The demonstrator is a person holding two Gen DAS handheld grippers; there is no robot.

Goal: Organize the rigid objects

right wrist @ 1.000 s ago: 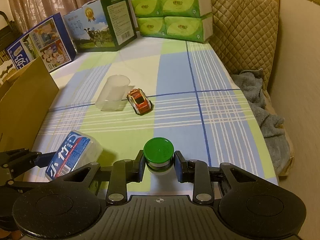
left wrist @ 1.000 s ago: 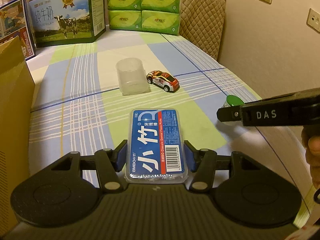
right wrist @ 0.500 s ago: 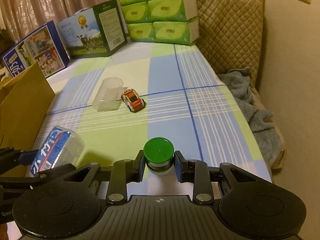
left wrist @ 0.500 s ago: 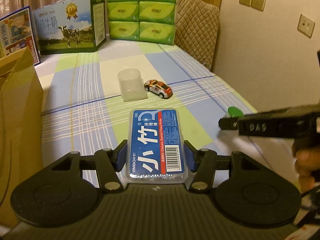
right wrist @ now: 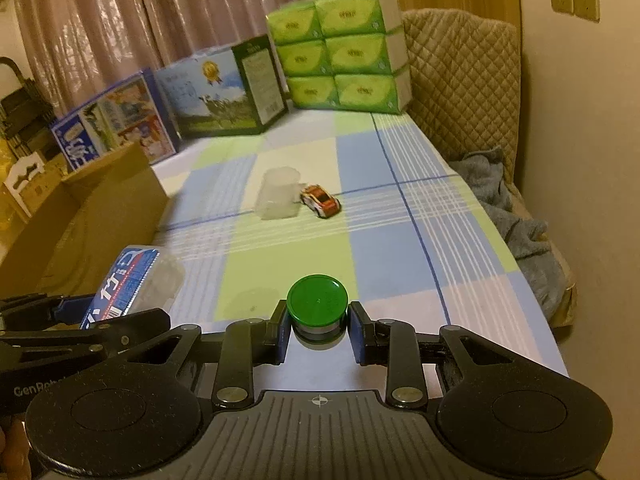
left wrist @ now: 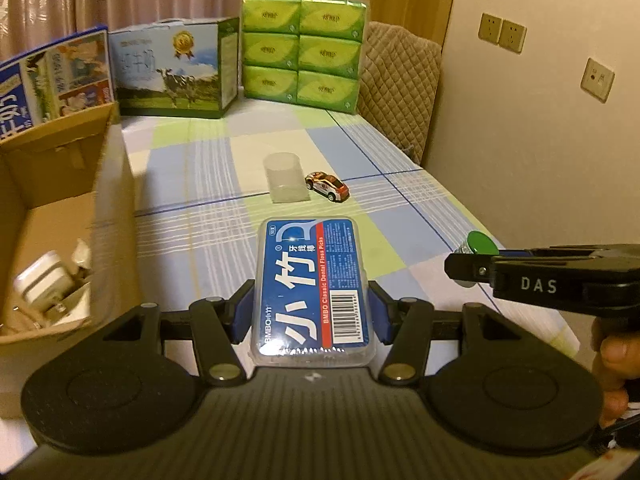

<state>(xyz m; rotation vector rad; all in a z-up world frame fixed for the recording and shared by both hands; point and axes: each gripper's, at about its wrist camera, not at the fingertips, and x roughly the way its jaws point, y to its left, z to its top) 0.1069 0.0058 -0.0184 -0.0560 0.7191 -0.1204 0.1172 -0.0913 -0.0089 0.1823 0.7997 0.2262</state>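
My left gripper is shut on a clear floss-pick box with a blue label, held above the checked bedspread; the same floss-pick box shows at lower left in the right wrist view. My right gripper is shut on a small green-capped jar, and that jar also appears at the right of the left wrist view. A clear plastic cup lies on its side mid-bed, with a toy car beside it. An open cardboard box stands to the left.
Milk cartons and stacked green tissue packs line the far end of the bed. A quilted chair and a grey towel sit at the right. White items lie inside the cardboard box. A hand holds the right gripper.
Both grippers have risen and drawn back with their loads. The cup and car look farther away, and the inside of the cardboard box has come into the left wrist view.
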